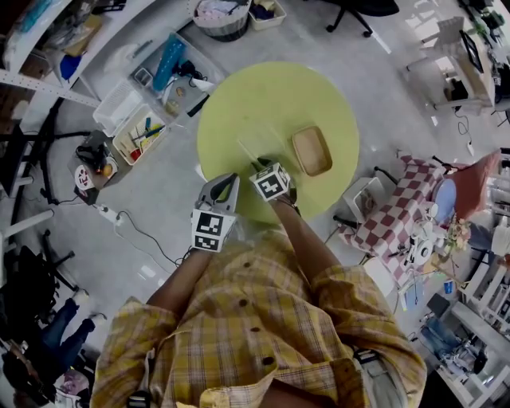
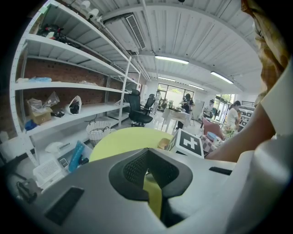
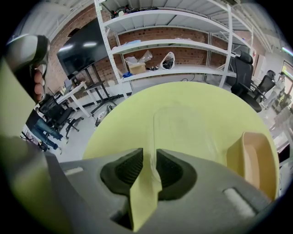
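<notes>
A person in a yellow plaid shirt (image 1: 263,319) stands at the near edge of a round yellow-green tabletop (image 1: 263,96), a handheld gripper in each hand. The left gripper (image 1: 225,185) hangs just off the table's near rim, beside and nearer than the other; its own view shows the jaws pressed together at the tips with nothing between them, aimed out over the table toward the room. The right gripper (image 3: 149,157) reaches over the tabletop with its jaws drawn narrow on the thin near wall of a clear plastic container (image 3: 187,128), which sits on the tabletop in the near half, a little left of centre. Just beside the container on its right lies a shallow tan tray (image 1: 311,151), apart from both grippers. On the floor to the table's left stand open plastic bins (image 1: 135,131) holding tools and small items, and beyond the far rim a round basket (image 1: 221,17). To the right, a red-and-white checked cloth (image 1: 390,215) covers a low stand. White shelving (image 3: 183,45) lines the brick wall behind.
</notes>
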### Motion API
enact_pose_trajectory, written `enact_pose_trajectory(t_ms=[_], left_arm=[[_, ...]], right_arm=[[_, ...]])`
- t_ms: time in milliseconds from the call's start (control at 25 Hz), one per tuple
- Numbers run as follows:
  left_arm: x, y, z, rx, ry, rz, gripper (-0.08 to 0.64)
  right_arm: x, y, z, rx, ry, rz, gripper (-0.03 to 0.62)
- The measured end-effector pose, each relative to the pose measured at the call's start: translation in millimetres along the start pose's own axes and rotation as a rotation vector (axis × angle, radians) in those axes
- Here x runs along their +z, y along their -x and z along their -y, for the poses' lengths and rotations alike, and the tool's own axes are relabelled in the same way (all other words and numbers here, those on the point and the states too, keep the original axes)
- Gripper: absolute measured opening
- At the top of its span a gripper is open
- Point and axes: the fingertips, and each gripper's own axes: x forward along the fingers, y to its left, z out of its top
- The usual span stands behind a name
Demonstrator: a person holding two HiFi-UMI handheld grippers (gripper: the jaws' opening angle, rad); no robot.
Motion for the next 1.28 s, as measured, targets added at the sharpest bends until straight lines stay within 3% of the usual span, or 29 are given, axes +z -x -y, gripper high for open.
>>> enact_pose_trajectory(t_ms=[360,520,720,1280], left_arm=[[-0.3,-1.6,3.4,-0.002,-0.008,-0.01,0.005],[0.4,-1.3,2.2,0.001,-0.009,-0.007,0.005],[-0.2,-0.9,0.0,0.013,-0.012,-0.008,0.005],[-3.2,6.6,-1.5,0.041,-0.02,-0.004,0.005]], right_arm=[[0.5,-1.3,2.1,-0.026,0.041,-0.033,0.08],[1.0,-2.4,9.3,-0.042,0.037,-0.042,0.017],[0.4,-6.1,5.9,-0.058,0.141,-0.076,0.017],[-2.0,-5.4,7.4,-0.056,0.122,-0.052,0.012]])
